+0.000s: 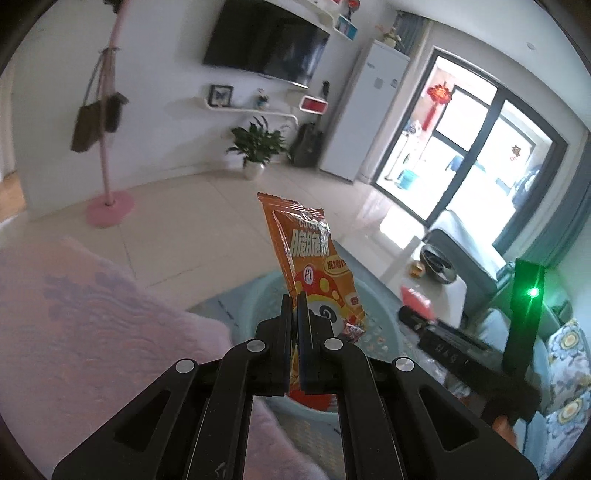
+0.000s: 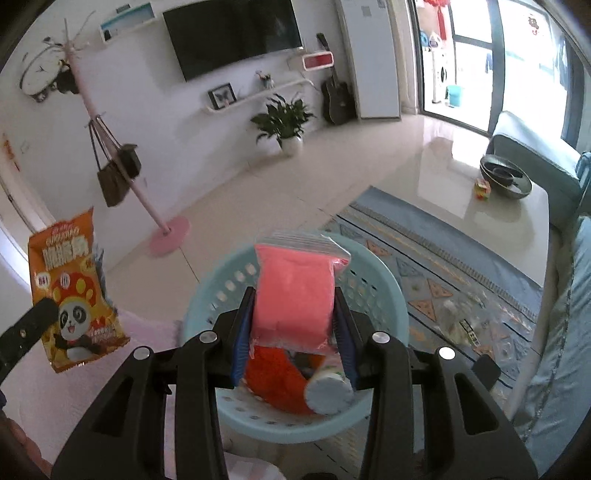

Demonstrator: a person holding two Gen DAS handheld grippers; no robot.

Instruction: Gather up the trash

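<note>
- Living room setting: pale tiled floor [image 2: 369, 158], wall-mounted television [image 2: 232, 35], pink coat stand [image 2: 147, 206] carrying a brown bag, potted plant [image 2: 284, 118] against the wall, glass balcony doors at right.
- White low surface [image 2: 517, 214] at right, bearing a dark bowl [image 2: 506, 177] with a small yellow-red packet just beside it.
- Patterned blue rug [image 2: 443, 258] spread on the floor beneath a light-blue perforated basket [image 2: 214, 295].
- Left gripper [image 1: 294, 295]: fingers clenched on the lower part of an orange snack bag [image 1: 306, 251], panda print visible; bag held upright, standing above the fingertips.
- Same orange bag seen at the left edge of the right wrist view, raised beside the basket rather than inside it; in the left wrist view, basket rim lying behind and below the bag.
- Right gripper [image 2: 293, 306]: fingers partly spread, grasping a pink packet in a clear zip bag [image 2: 295, 295] on both sides, blue pads pressed against it.
- Pink packet held directly above the basket opening, not resting in it.
- Basket contents: an orange-red wrapper [image 2: 273, 380] and a white cylindrical container with a round pale lid [image 2: 328, 393], lying on the bottom.
- Clear plastic packaging [image 2: 461, 317] lying on the rug to the right of the basket, apart from it.
- Pinkish textured fabric [image 1: 74, 314] filling the lower left of the left wrist view, just beside the basket.
</note>
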